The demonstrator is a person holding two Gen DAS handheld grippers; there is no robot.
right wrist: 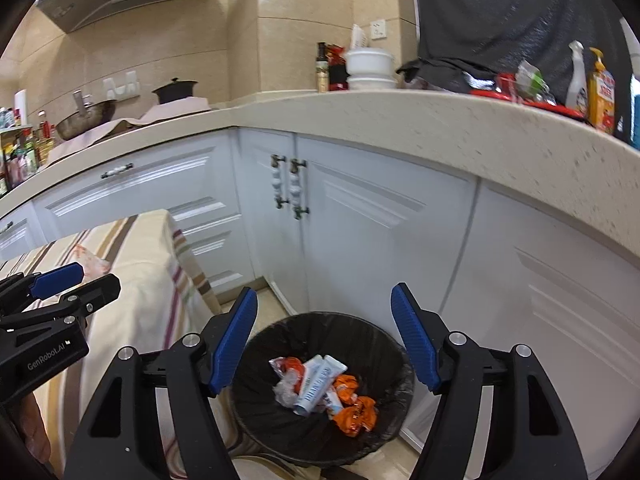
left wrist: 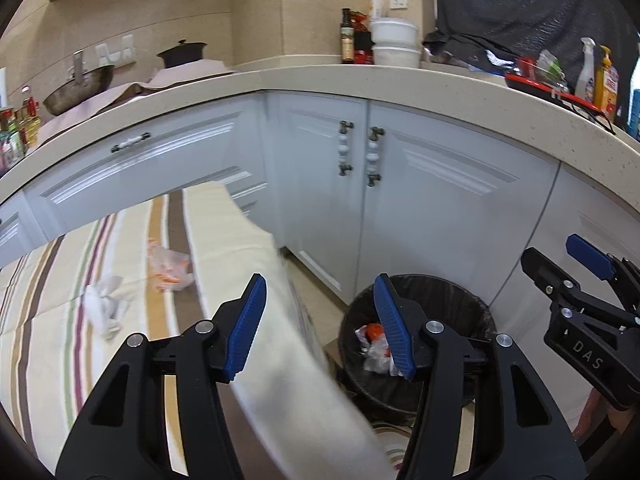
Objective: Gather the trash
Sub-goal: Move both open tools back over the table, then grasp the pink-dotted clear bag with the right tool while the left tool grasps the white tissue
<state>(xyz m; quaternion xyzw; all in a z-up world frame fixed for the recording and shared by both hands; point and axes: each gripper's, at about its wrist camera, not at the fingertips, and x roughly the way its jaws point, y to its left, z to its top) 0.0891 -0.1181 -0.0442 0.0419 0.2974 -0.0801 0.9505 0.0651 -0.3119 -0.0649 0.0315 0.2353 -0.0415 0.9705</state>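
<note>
Nearest, left gripper (left wrist: pixel 320 324) held with jaws wide apart and nothing between them, poised at the edge of the striped tablecloth (left wrist: pixel 48 288), likely readied for another pickup. Beside it, right gripper (right wrist: pixel 325 338) likewise spread open and empty, hung straight above the black-lined trash bin (right wrist: pixel 256 412), a pose suited to a release over the bin. Down inside the bin, already collected: a white tube (right wrist: pixel 318 384), orange wrappers (right wrist: pixel 356 408) and a crumpled clear scrap (right wrist: pixel 286 388). Left on the cloth, well apart from the bin: a crumpled white tissue (left wrist: pixel 102 306) and, a little farther off, an orange-and-clear plastic wrapper (left wrist: pixel 170 268), judged the trash yet to gather. Bin stood on the floor just beside the table's hanging cloth, against the white cabinet doors (left wrist: pixel 400 200), handy for short carries. Beyond, a pale speckled countertop (left wrist: pixel 320 76) wrapped round the corner, with a wok (left wrist: pixel 78 88) and dark pot (left wrist: pixel 182 52) on the left, a sauce bottle (left wrist: pixel 347 38) and stacked white bowls (left wrist: pixel 396 42) in the corner, and spray and soap bottles (left wrist: pixel 596 72) at right, under beige wall tiles.
</note>
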